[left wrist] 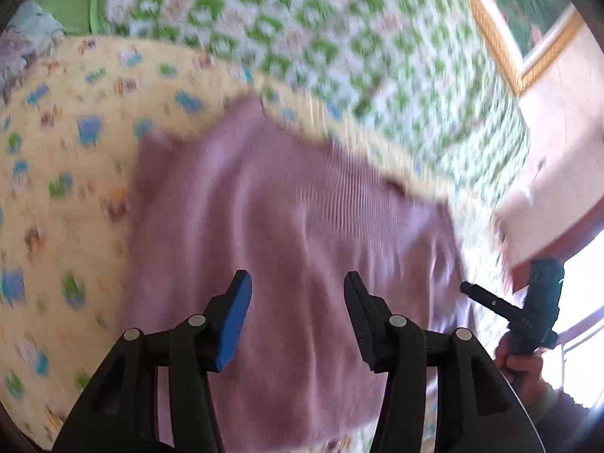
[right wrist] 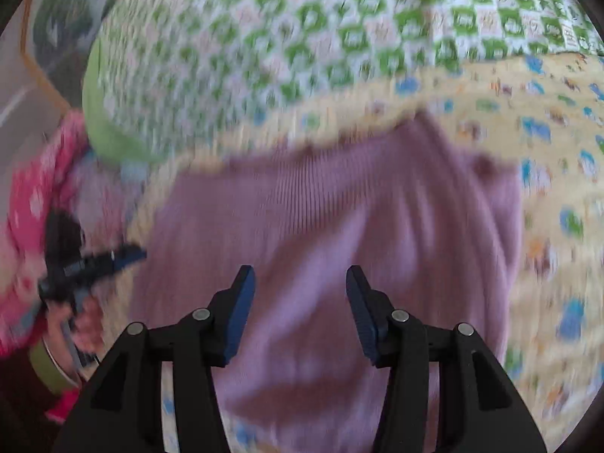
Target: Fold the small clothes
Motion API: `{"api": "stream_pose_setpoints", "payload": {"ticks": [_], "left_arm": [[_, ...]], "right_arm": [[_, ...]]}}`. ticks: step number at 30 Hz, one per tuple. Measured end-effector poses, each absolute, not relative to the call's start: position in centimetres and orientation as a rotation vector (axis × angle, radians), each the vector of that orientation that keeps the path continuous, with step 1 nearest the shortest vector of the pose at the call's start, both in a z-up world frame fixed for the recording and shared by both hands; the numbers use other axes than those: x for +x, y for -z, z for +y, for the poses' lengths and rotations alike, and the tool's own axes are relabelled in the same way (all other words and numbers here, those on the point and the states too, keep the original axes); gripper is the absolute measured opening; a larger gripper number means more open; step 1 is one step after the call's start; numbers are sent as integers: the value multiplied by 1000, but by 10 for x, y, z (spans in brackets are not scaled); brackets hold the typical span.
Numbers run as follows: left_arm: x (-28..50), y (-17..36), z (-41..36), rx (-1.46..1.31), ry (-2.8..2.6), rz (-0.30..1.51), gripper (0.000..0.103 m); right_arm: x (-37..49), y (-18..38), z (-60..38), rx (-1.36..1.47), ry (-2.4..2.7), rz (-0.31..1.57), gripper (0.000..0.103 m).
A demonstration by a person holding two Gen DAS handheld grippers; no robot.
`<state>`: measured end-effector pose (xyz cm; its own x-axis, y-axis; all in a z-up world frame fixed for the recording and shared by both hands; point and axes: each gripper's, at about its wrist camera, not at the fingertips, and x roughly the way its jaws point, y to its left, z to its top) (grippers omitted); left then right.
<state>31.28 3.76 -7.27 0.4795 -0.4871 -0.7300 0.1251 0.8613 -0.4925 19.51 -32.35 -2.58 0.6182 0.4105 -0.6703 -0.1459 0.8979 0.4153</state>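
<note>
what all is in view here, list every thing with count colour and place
ribbed garment: one, mauve pink, spread on the yellow sheet below both tongs
printed sheet: one, pale yellow with small blue and green figures, under the garment
quilt: one, white with green checks, beyond the yellow sheet
picture frame: one, gold, at the far right of the left view
pink cloth: one, bright pink with white spots, at the left edge of the right view
left tongs: one pair, black with blue pads, open, nothing between them
right tongs: one pair, black with blue pads, open, empty
hand: one, holding the right tongs' handle
</note>
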Motion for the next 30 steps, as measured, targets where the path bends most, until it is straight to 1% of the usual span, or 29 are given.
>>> {"api": "stream_pose_setpoints", "payload": {"ticks": [3, 5, 7, 9, 11, 13, 17, 21, 23, 24, 25, 27, 30], "left_arm": [[305, 97, 44, -400, 310, 1055, 51], [306, 104, 56, -392, 247, 1060, 51], [306, 107, 74, -403, 198, 1057, 48], [301, 101, 90, -425, 160, 1050, 48], [292, 91, 98, -431, 152, 1028, 49], [282, 82, 103, -429, 133, 1017, 54], [257, 73, 108, -470, 131, 1016, 55], [231, 72, 105, -507, 135, 1037, 57], [224, 72, 94, -504, 130, 1037, 57], [218, 72, 93, -514, 142, 1035, 58], [214, 73, 89, -522, 164, 1040, 61], [209, 78, 83, -515, 182, 1061, 63], [209, 98, 81, -497, 148, 1127, 63]], "right_arm": [[179, 47, -347, 318, -189, 891, 52], [169, 52, -375, 339, -75, 871, 51], [160, 54, -401, 382, 73, 894, 53], [151, 49, -415, 487, 64, 869, 53], [144, 34, -412, 516, 22, 815, 53], [142, 15, -396, 484, -18, 767, 53], [152, -6, -357, 483, -139, 744, 54], [173, -11, -313, 467, -253, 763, 54], [190, -10, -280, 433, -347, 796, 55], [195, -9, -266, 410, -395, 822, 57], [204, -5, -252, 385, -437, 854, 60], [223, 6, -224, 341, -514, 923, 60], [262, 33, -193, 318, -601, 1051, 60]]}}
